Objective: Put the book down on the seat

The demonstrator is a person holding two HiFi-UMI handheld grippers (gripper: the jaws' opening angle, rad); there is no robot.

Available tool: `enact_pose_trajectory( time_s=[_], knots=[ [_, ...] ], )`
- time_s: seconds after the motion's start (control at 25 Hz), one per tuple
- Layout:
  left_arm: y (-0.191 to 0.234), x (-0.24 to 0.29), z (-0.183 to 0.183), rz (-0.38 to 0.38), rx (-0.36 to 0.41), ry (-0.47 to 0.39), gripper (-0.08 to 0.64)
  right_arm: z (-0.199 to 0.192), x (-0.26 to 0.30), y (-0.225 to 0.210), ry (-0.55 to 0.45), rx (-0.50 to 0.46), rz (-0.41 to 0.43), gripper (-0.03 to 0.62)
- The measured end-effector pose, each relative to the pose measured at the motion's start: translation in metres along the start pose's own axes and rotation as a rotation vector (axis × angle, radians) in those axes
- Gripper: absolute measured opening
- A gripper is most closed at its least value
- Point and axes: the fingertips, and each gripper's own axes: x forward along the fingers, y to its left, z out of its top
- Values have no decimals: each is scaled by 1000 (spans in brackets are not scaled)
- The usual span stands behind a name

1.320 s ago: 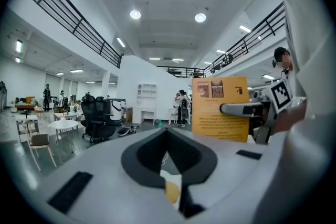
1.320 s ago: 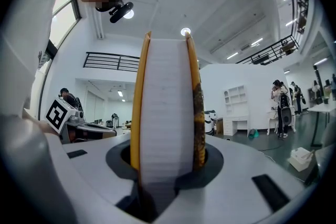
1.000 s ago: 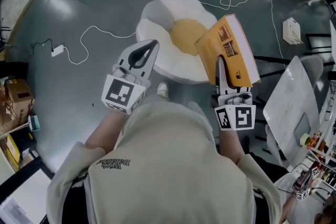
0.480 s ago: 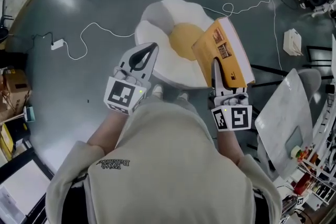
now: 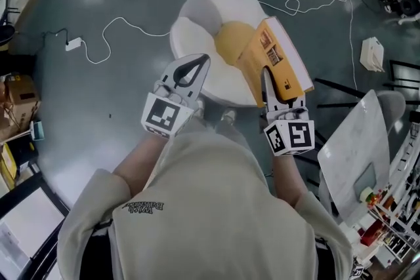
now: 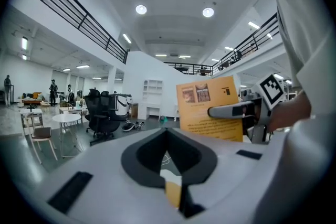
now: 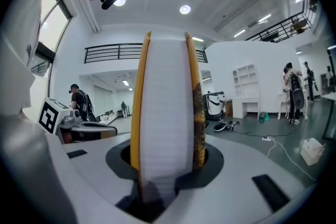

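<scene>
while the right tongs (image 5: 268, 85) clamp the orange book (image 5: 279, 59) by its lower edge, tilted over the right side of the white-and-yellow seat (image 5: 197, 29), the left tongs (image 5: 200, 61) hover closed and empty beside it.

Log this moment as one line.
right gripper: shut on book | left gripper: shut, empty | book: held on edge over seat, not yet set down

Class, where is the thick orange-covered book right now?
Head view, centre-right: the thick orange-covered book stands on edge in the right gripper, over the right side of the white, yellow-centred seat.
</scene>
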Motion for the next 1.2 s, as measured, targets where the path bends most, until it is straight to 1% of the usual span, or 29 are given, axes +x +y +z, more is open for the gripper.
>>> enact_pose_trajectory(
  time_s=[0.12,0.28,0.48,0.6,0.68,0.8,0.96,1.2],
  knots=[
    [10,13,-9,25,-6,13,9,-13,20,-7,28,-34,8,147],
    [25,30,-27,38,-16,35,9,-33,50,-16,74,-78,24,147],
    [44,53,-60,65,-72,69,9,-63,89,-25,151,-114,44,147],
    [49,71,-86,59,-107,95,9,-89,110,-29,204,-132,56,147],
    [51,85,-105,56,-133,105,9,-111,124,-34,247,-146,64,147],
    [53,106,-137,43,-141,120,9,-149,145,-44,306,-165,72,146],
    [54,130,-185,19,-135,148,9,-209,170,-59,391,-182,83,146],
    [64,161,-265,29,-180,184,9,-303,205,-79,494,-200,108,147]
  ],
)
